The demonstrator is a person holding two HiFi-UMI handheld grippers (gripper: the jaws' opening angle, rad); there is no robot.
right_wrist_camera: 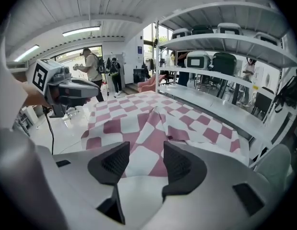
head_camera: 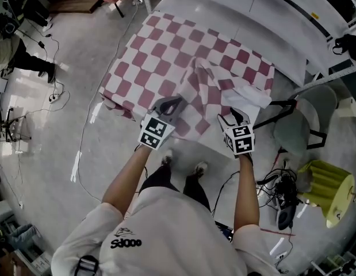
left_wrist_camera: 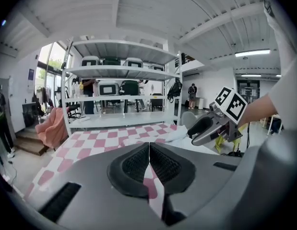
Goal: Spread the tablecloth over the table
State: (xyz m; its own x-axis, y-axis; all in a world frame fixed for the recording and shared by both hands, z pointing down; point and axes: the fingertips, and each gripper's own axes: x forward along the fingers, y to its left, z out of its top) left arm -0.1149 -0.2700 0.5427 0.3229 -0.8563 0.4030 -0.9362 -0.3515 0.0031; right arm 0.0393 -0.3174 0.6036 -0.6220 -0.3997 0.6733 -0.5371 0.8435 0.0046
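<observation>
Tablecloth [head_camera: 183, 62] is laid on the counter [right_wrist_camera: 236, 143], ridged mid-way, with its near right corner flipped white. Left hand-held gripper [head_camera: 169, 105] is clenched on the near edge; right hand-held gripper [head_camera: 235, 115] is released, nothing pinched. The flipped corner should be pinched, then both pulled apart and nearward. No containers are seen.

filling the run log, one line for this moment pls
left gripper: shut on cloth | right gripper: open, not gripping | cloth: rumpled, not flat

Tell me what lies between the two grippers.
In the head view, a rumpled stretch of tablecloth lies between the left gripper and the right gripper; nothing else.
</observation>
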